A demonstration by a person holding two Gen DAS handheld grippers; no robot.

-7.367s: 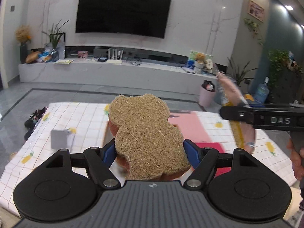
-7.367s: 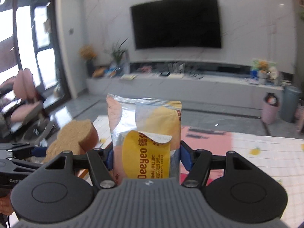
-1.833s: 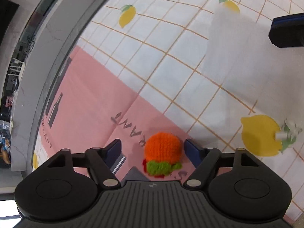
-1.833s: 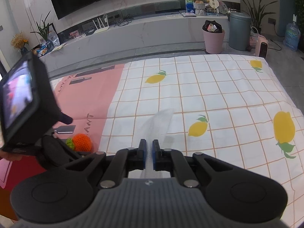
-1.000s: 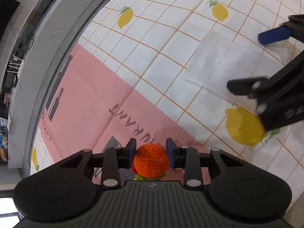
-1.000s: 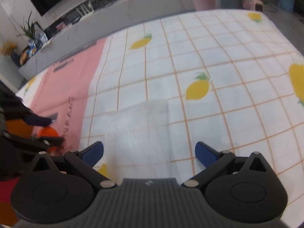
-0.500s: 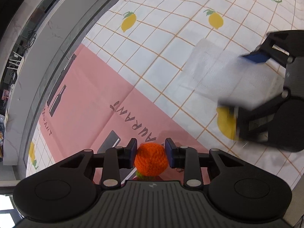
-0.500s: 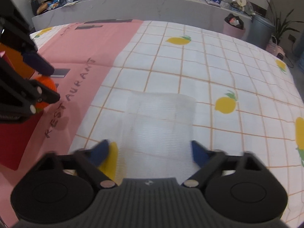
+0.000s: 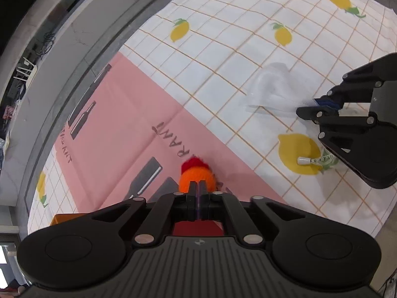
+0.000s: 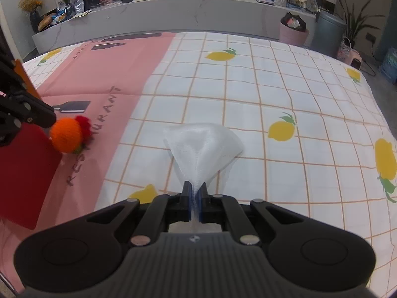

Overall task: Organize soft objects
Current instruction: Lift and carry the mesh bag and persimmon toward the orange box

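Here the left gripper (image 9: 197, 186) has just closed down tight; its jaws pinch the near edge of the orange knit ball (image 9: 196, 177), which sits low in the centre of the left view over the pink mat (image 9: 119, 134). A red tuft (image 10: 84, 124) sticks out of the ball, and a red tray (image 10: 24, 173) fills the lower left of the right view. The right gripper (image 10: 195, 195) has also just snapped closed, clamping the white mesh cloth (image 10: 203, 146), bunched into a fan at centre frame, probably partly lifted off the lemon tablecloth (image 10: 297, 99).
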